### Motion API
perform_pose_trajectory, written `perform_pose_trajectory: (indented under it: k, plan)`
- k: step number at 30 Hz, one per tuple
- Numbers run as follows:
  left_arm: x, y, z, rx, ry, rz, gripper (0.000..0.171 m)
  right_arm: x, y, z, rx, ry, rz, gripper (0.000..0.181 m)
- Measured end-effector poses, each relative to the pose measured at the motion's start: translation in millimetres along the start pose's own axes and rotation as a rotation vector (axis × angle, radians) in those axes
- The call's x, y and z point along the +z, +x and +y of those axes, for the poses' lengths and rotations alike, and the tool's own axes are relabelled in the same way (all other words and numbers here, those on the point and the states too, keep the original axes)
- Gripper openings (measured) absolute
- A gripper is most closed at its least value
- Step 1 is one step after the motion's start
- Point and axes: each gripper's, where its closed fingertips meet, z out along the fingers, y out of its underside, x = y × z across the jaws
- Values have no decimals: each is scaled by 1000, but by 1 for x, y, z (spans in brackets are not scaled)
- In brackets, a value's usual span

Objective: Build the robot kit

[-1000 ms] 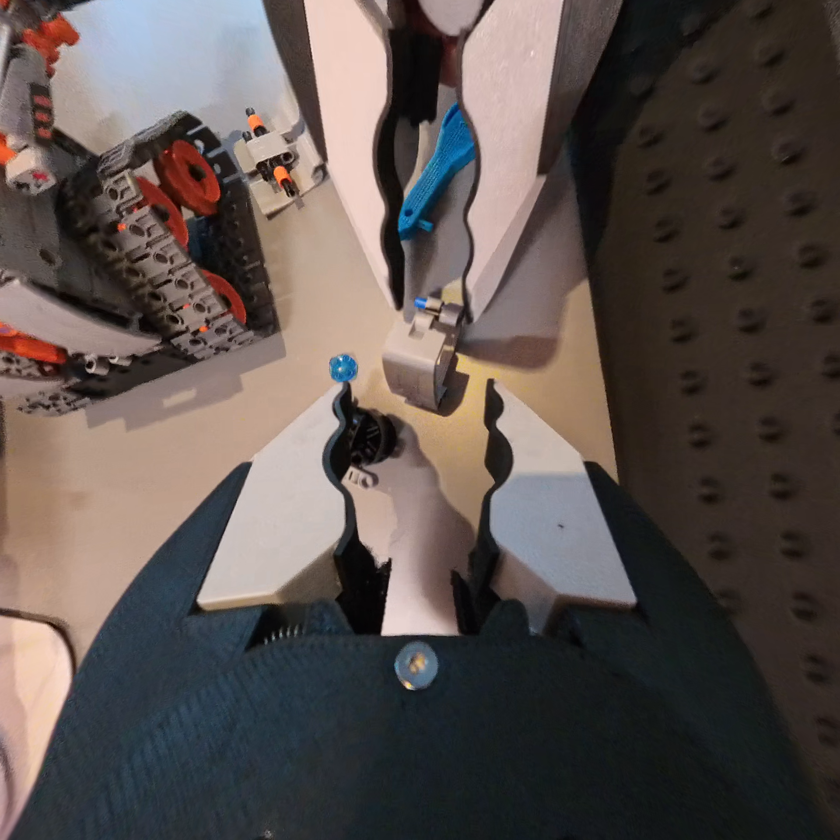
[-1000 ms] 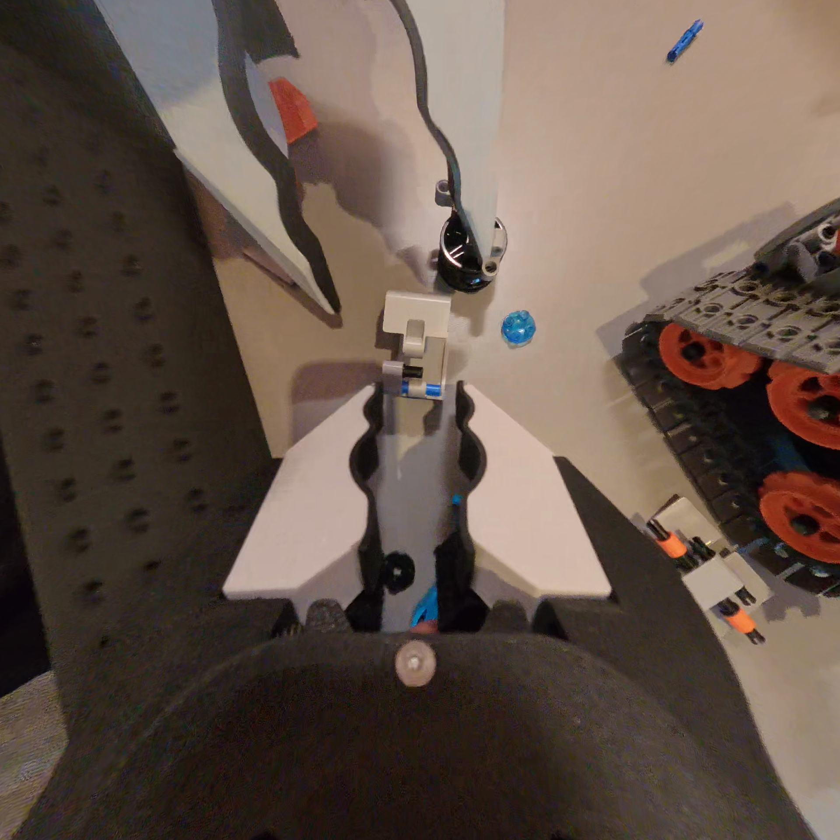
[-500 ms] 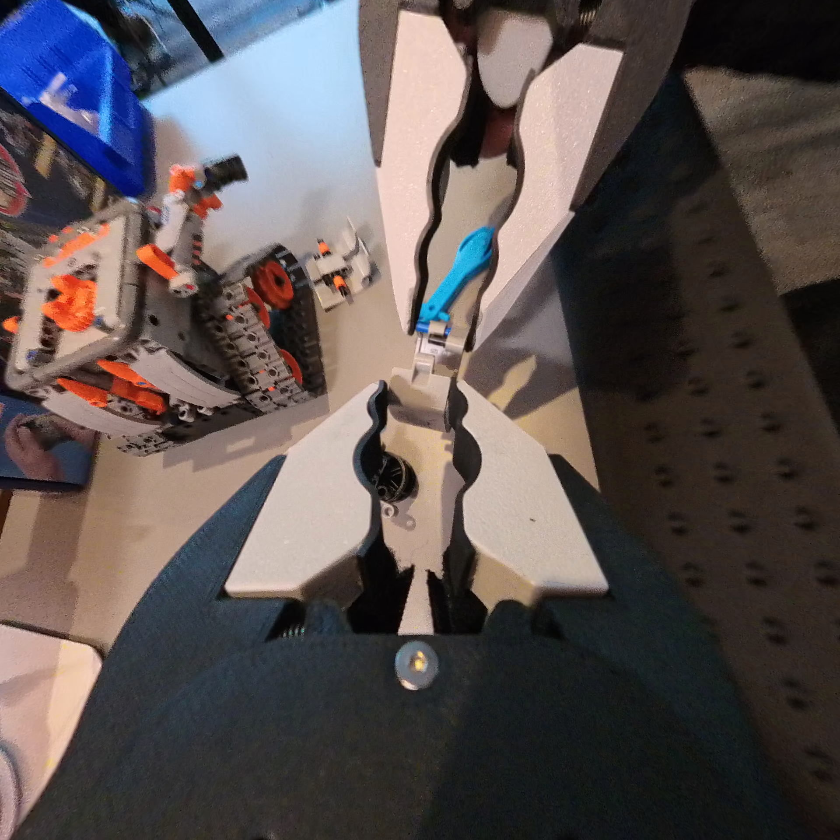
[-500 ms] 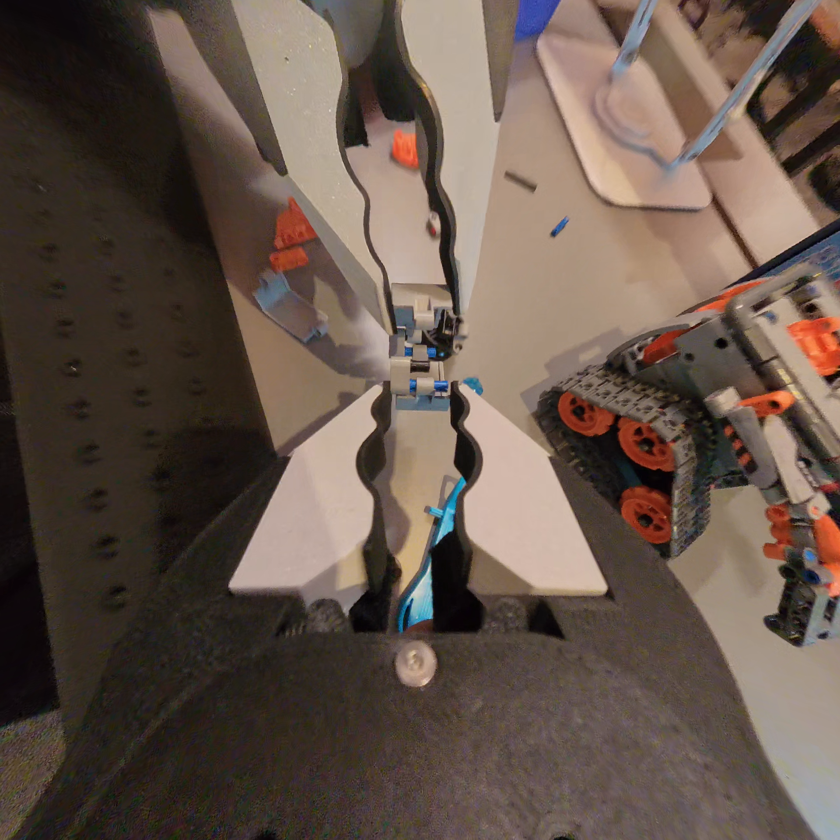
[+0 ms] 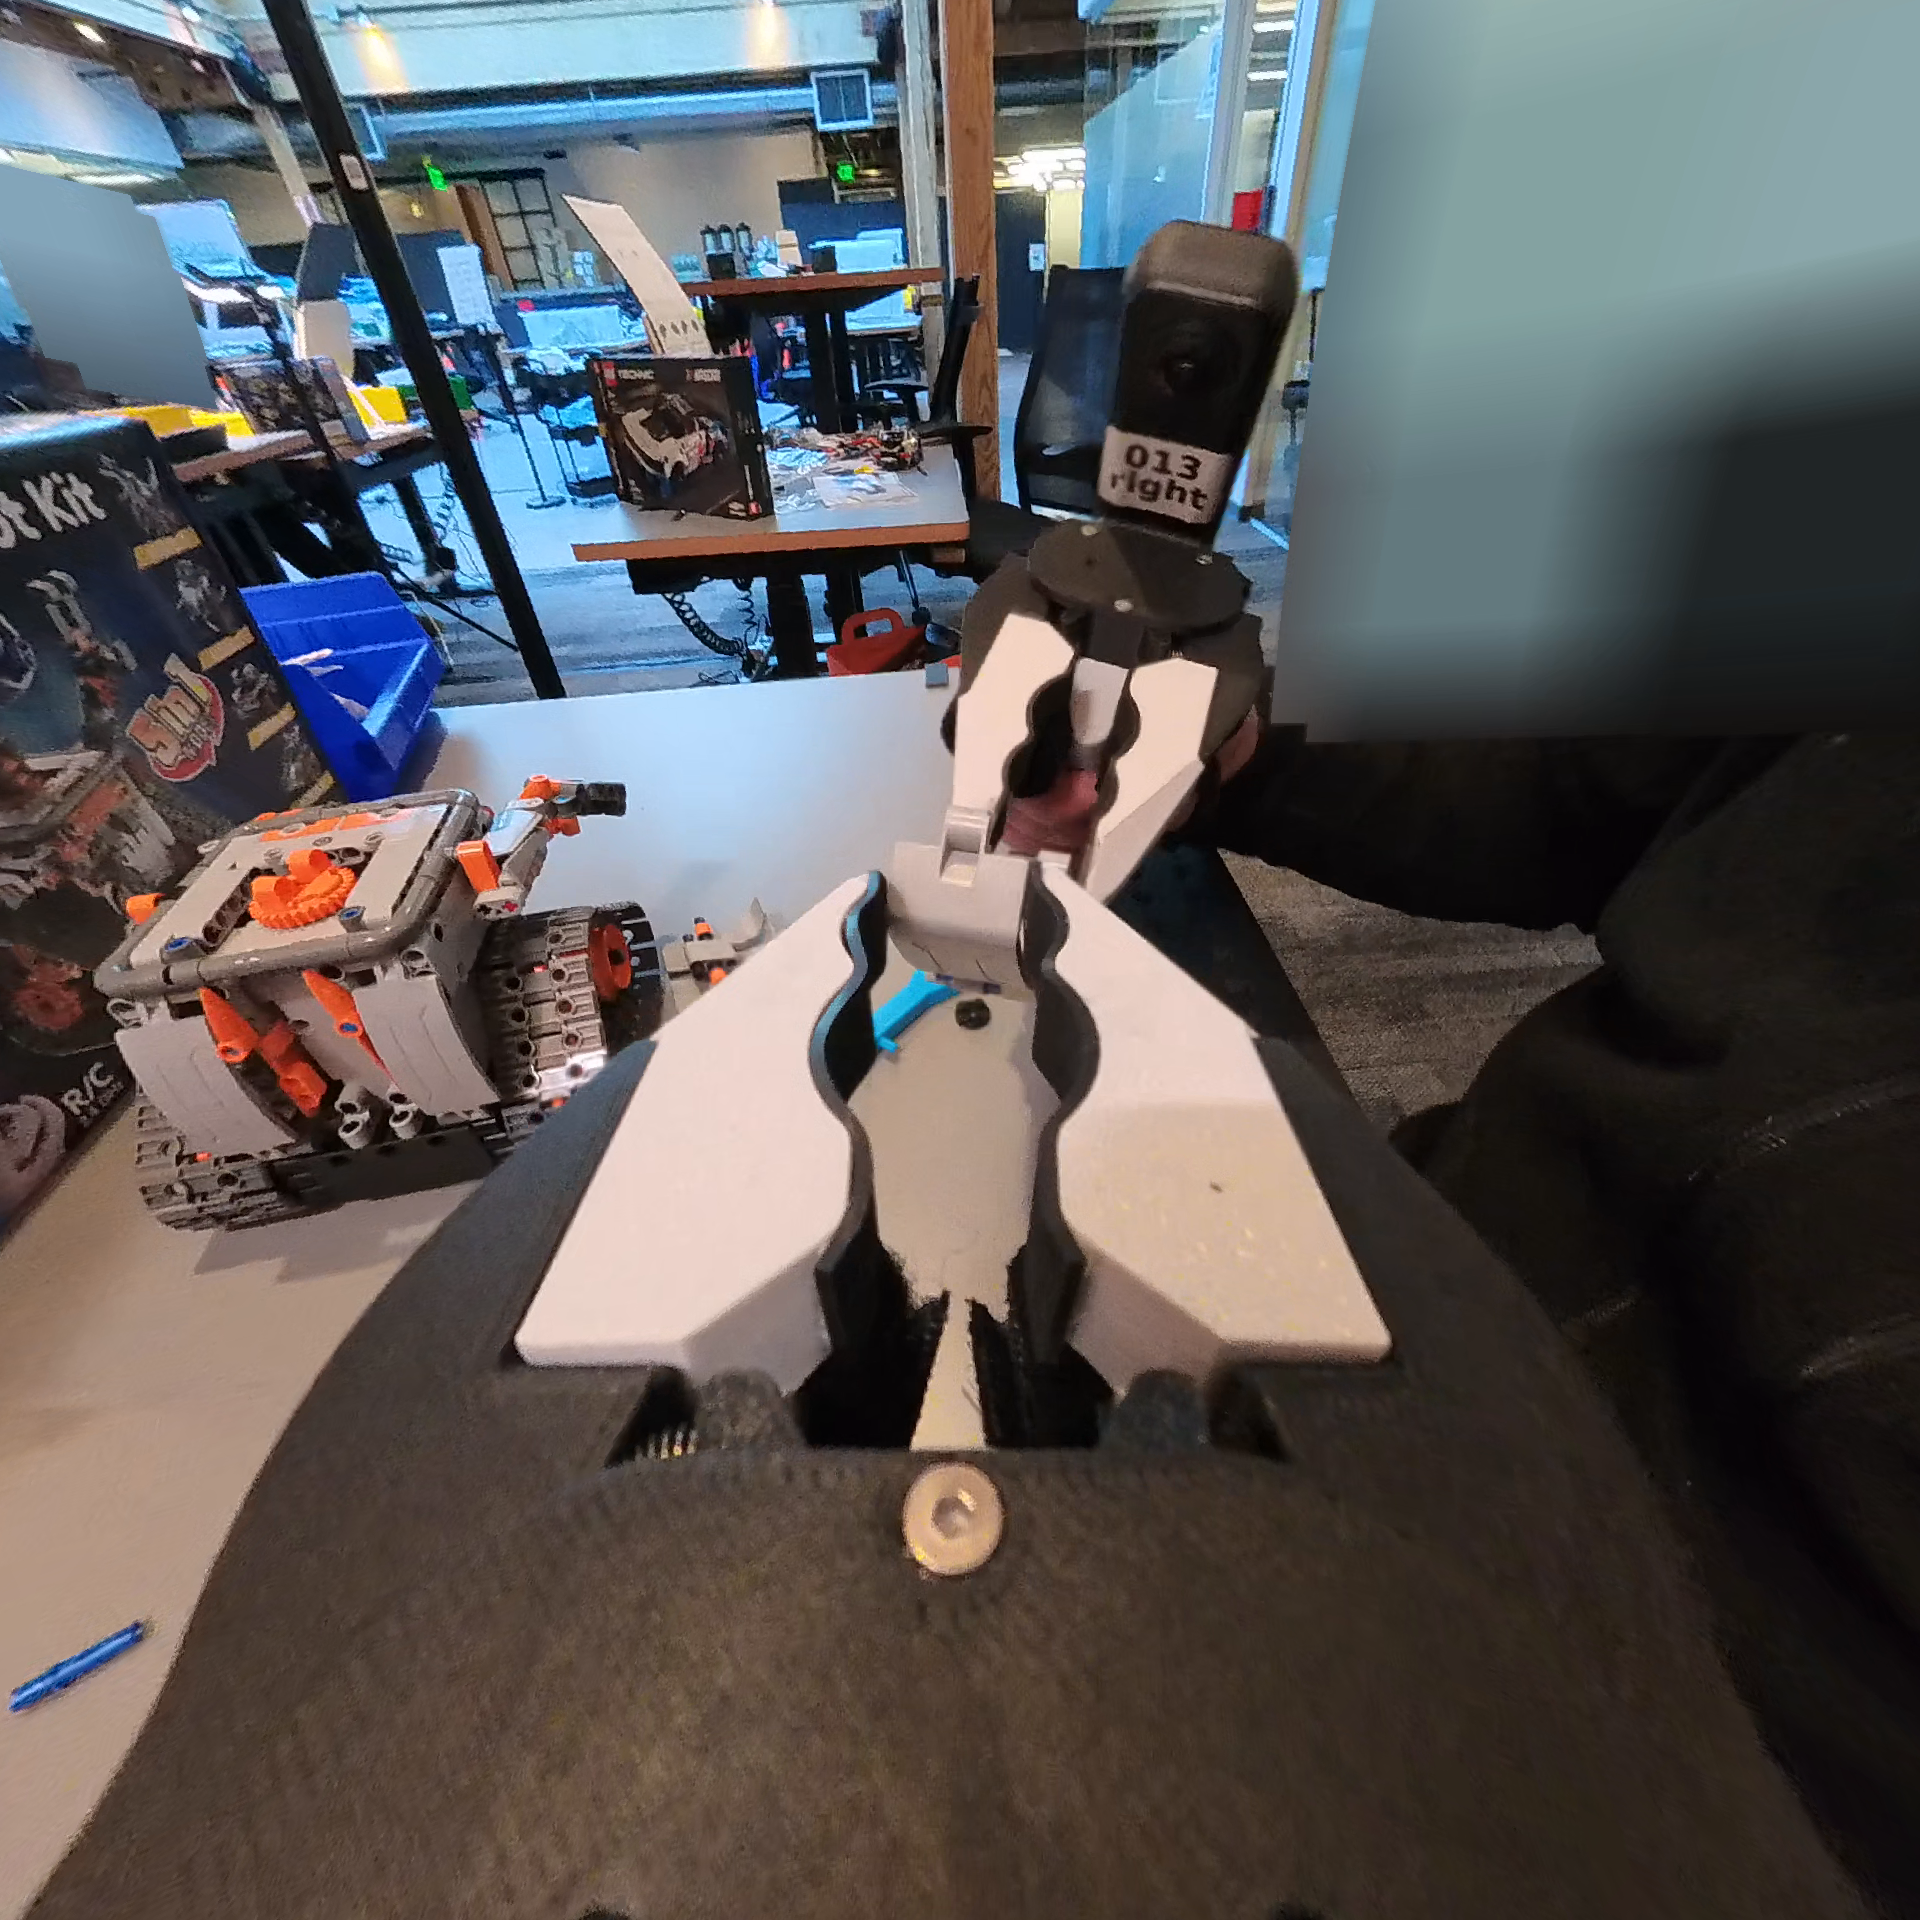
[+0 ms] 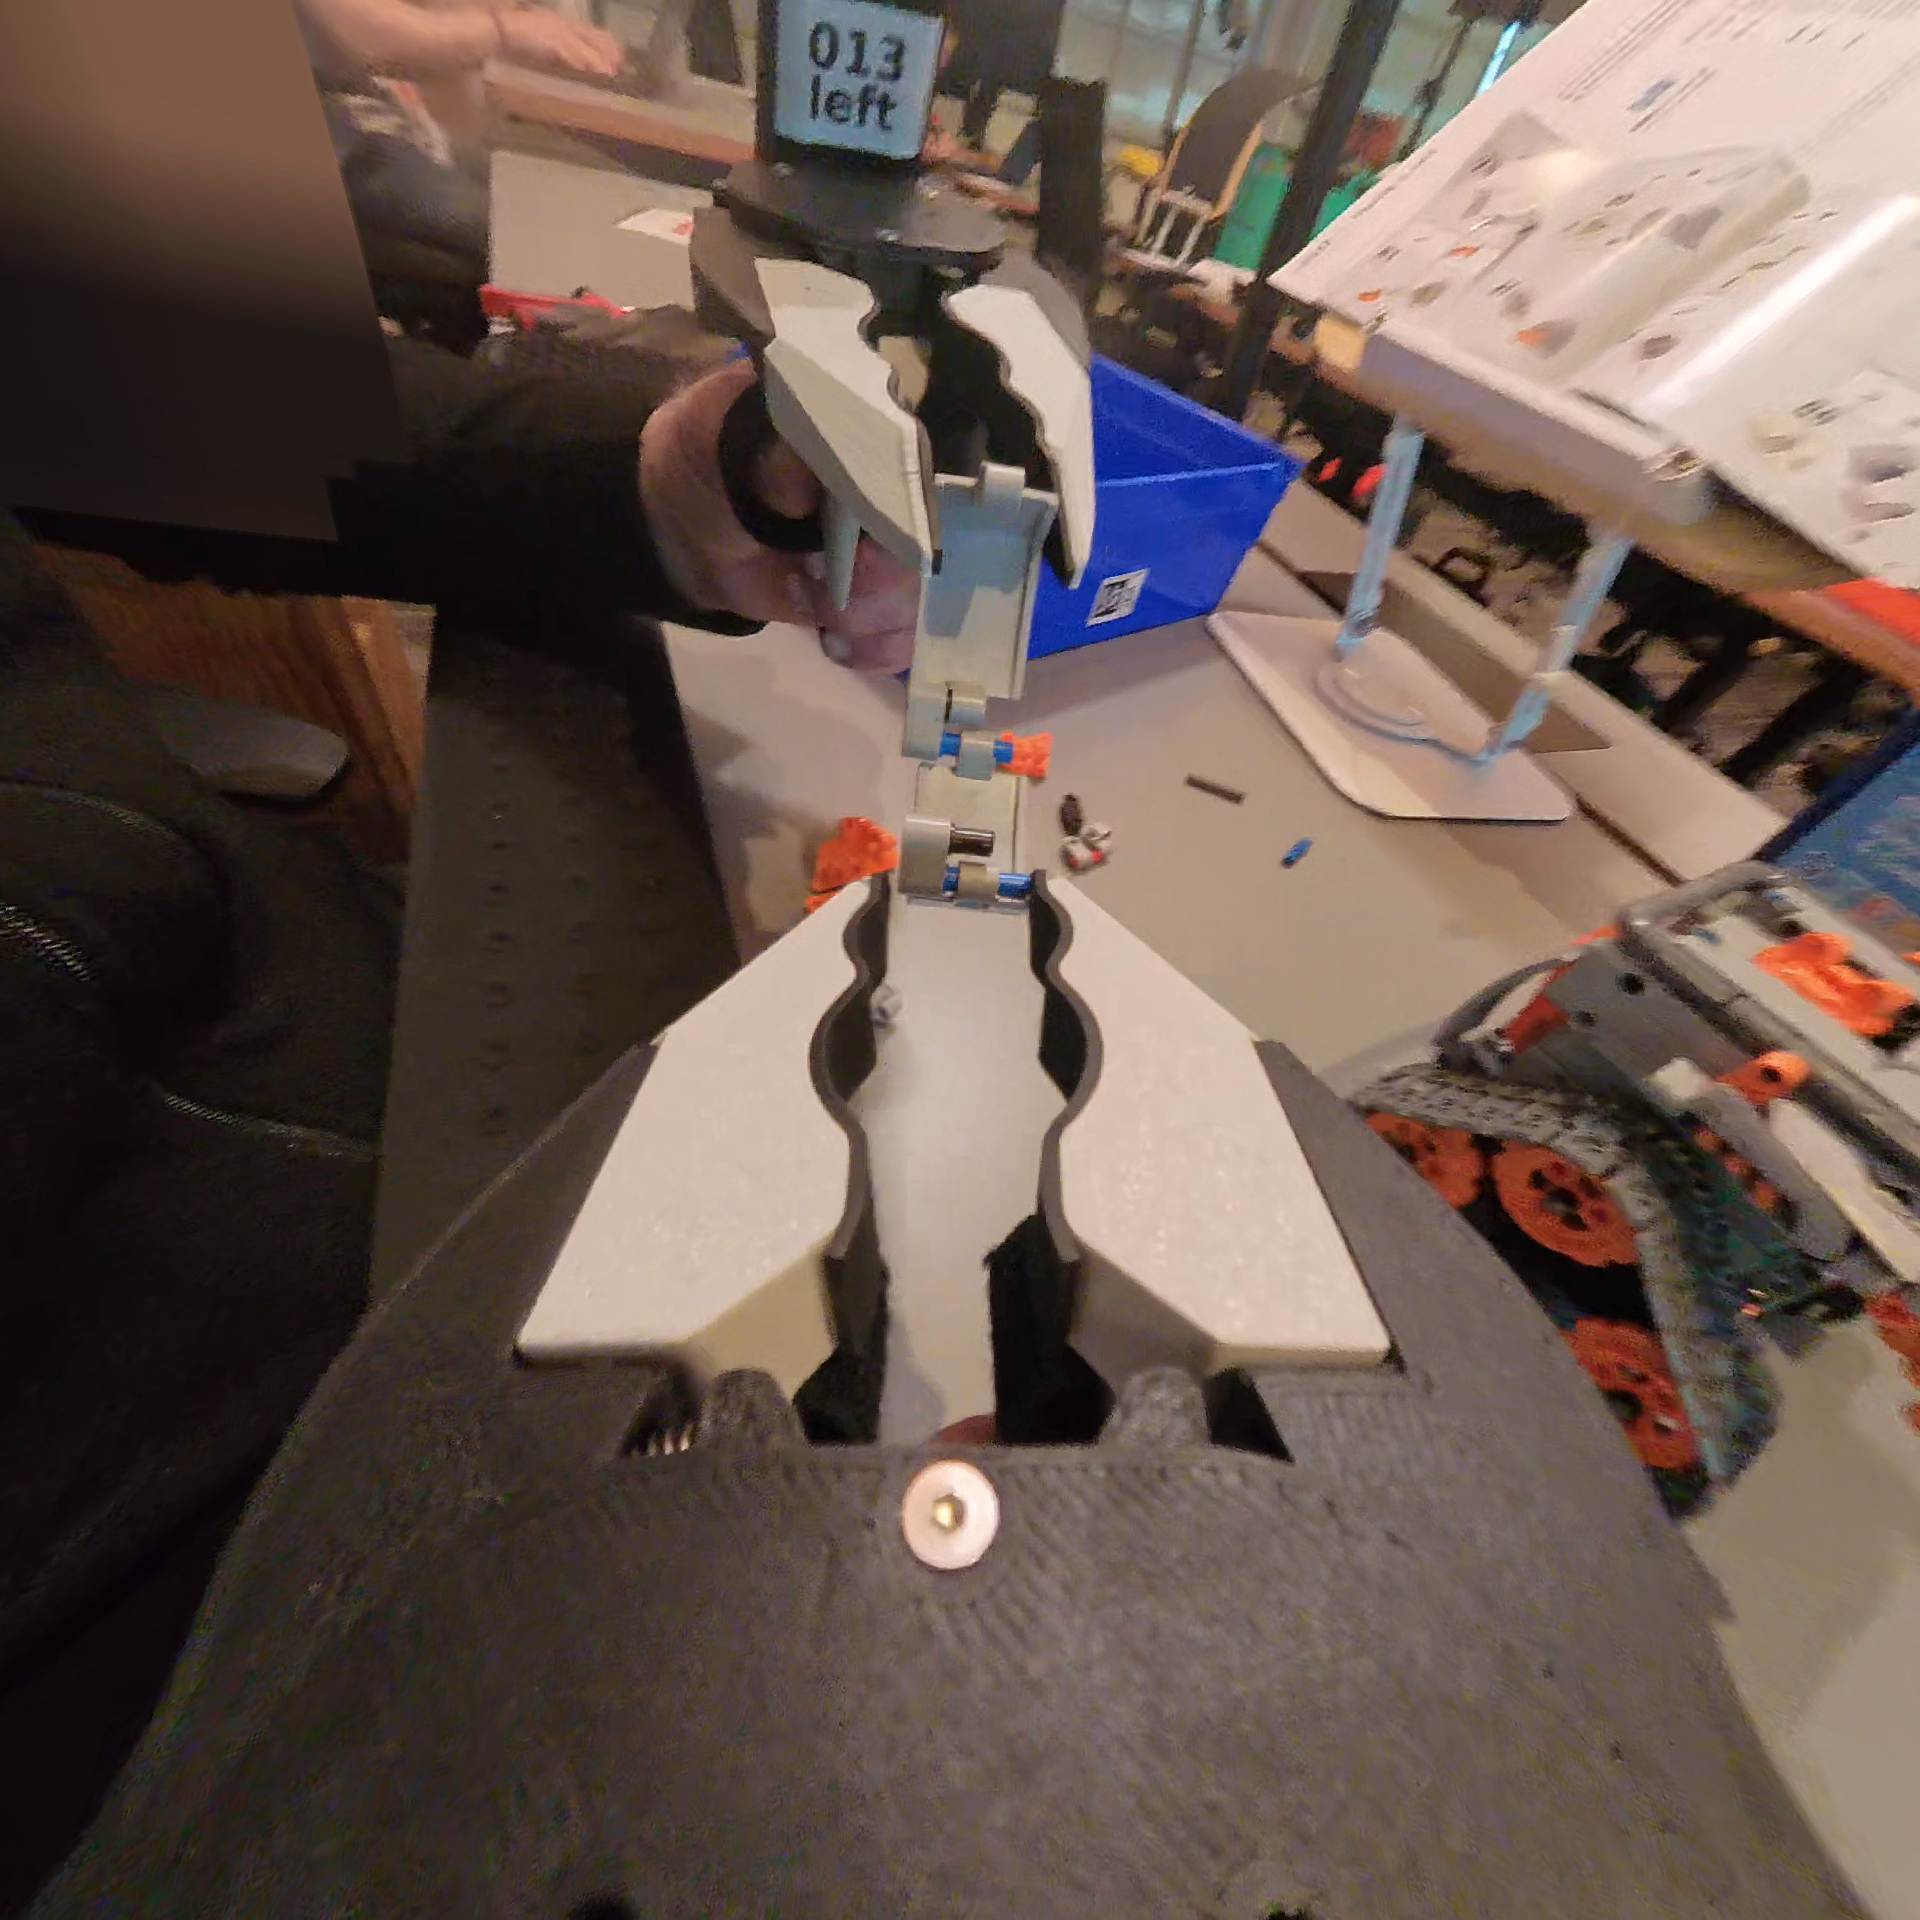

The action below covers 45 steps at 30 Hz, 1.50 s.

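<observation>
Two handheld grippers share a grey assembly (image 6: 977, 592) in mid-air above a pale table (image 5: 727, 769), each holding one end. The left gripper (image 5: 956, 904) has its jaws narrowed to the width of the broad grey panel and clamps it at the fingertips. The right gripper (image 6: 958, 899), facing it, is likewise nearly closed and pinches the lower end, a small grey connector with blue pins. Between the two, the parts form a short hinged chain that hangs clear of the tabletop. A person's hand (image 6: 727, 520) in a dark sleeve grips the left gripper's handle. On the table just below the chain lie a light-blue piece (image 5: 914, 997) and a tiny black piece (image 5: 971, 1013); orange pieces (image 6: 852, 847) sit near the table edge beside a dark studded mat (image 6: 540, 831). A tracked model (image 5: 343, 997) in grey, black and orange stands to the left gripper's side, with a small grey-and-orange part (image 5: 717, 945) just beside its tracks. A blue bin (image 5: 343, 665) and a printed box (image 5: 83, 727) stand behind it, and a blue pin (image 5: 78, 1662) lies alone near the front edge. An open booklet (image 6: 1610, 260) rests tilted on a stand (image 6: 1403, 727) farther along the table.
</observation>
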Motion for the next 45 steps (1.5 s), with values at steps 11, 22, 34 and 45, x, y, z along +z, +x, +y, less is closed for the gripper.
perform_pose_trajectory:
  k: [11,22,34,45]
  plan:
    - [-2,10,2,177,-50,-67,24,15,9,9,-190,-225,143,40]
    - [-17,6,59,31,-189,-59,24,41,1,53,-110,-324,6,25]
    - [-14,-10,106,-33,-361,-149,23,50,15,93,-15,-474,-27,29]
    - [-20,-28,85,-300,-170,-138,23,53,20,68,207,-290,-99,32]
